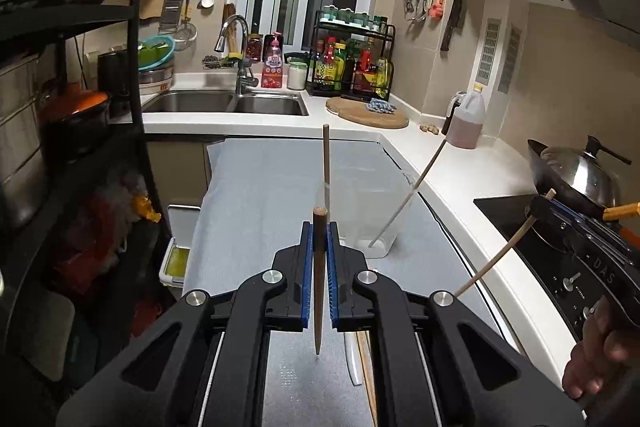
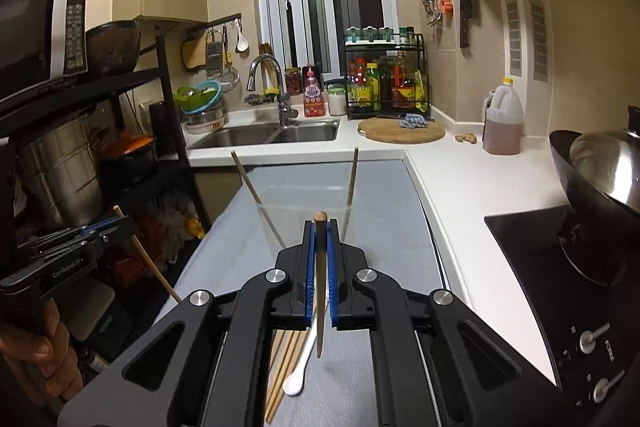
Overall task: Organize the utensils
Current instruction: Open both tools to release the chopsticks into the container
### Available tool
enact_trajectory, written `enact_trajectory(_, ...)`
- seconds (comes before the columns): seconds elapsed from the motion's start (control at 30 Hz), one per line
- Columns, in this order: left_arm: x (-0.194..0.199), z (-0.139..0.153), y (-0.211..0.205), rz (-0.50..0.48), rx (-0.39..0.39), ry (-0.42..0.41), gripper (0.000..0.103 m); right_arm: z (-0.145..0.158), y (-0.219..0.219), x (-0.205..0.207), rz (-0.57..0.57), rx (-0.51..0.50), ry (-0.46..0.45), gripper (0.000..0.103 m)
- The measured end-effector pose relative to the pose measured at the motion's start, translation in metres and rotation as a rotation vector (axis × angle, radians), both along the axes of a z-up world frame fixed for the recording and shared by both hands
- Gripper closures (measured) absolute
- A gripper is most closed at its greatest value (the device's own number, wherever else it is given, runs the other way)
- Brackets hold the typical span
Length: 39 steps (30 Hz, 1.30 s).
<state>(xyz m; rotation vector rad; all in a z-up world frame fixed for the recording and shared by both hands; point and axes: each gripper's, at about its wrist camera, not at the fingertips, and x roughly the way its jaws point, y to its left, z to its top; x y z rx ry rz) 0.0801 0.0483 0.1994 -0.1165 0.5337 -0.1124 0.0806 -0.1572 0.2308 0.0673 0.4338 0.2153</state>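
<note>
The left hand-held gripper (image 1: 319, 259) pinches one dark chopstick (image 1: 319, 291) upright; the right hand-held gripper (image 2: 320, 259) pinches another chopstick (image 2: 320, 287). Each thin stick could pivot or slip between the blue pads, or strike the rim of the clear cup (image 1: 360, 211) just beyond, which already holds two chopsticks and might tip. More chopsticks (image 2: 286, 367) and a white spoon (image 2: 298, 371) lie on the near grey surface (image 1: 260, 195). Far off, the sink (image 1: 224, 103) and window close the small kitchen.

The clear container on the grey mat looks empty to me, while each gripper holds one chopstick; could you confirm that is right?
Not quite: the clear container is not empty; two chopsticks already lean in it, as the right wrist view shows. The rest holds: it stands on the grey mat, and the left gripper and right gripper each hold one chopstick.
</note>
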Motion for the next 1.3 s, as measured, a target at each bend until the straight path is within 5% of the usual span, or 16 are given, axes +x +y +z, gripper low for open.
enact_trajectory(0.33,0.051,0.052,-0.008,-0.037,0.003,0.031,0.096,0.055,0.009,0.049,0.036,0.0,-0.058,0.097)
enact_trajectory(0.57,0.09,0.121,-0.013,-0.066,-0.025,-0.086,0.096,0.113,0.015,0.077,0.05,-0.001,-0.176,0.097)
enact_trajectory(0.7,0.114,0.137,-0.021,-0.063,-0.03,-0.142,0.096,0.111,0.021,0.104,0.05,-0.013,-0.175,0.097)
enact_trajectory(0.8,0.141,0.123,-0.03,-0.079,-0.015,-0.125,0.096,0.09,0.026,0.123,0.044,-0.042,-0.161,0.097)
enact_trajectory(1.0,0.199,0.056,-0.045,-0.13,0.032,0.044,0.096,0.033,0.026,0.162,0.046,-0.072,-0.048,0.097)
enact_trajectory(1.23,0.213,0.012,-0.048,-0.166,0.05,0.135,0.096,-0.002,0.026,0.179,0.059,-0.087,0.038,0.094)
enact_trajectory(1.3,0.212,0.01,-0.049,-0.171,0.066,0.146,0.087,-0.005,0.027,0.18,0.06,-0.099,0.053,0.089)
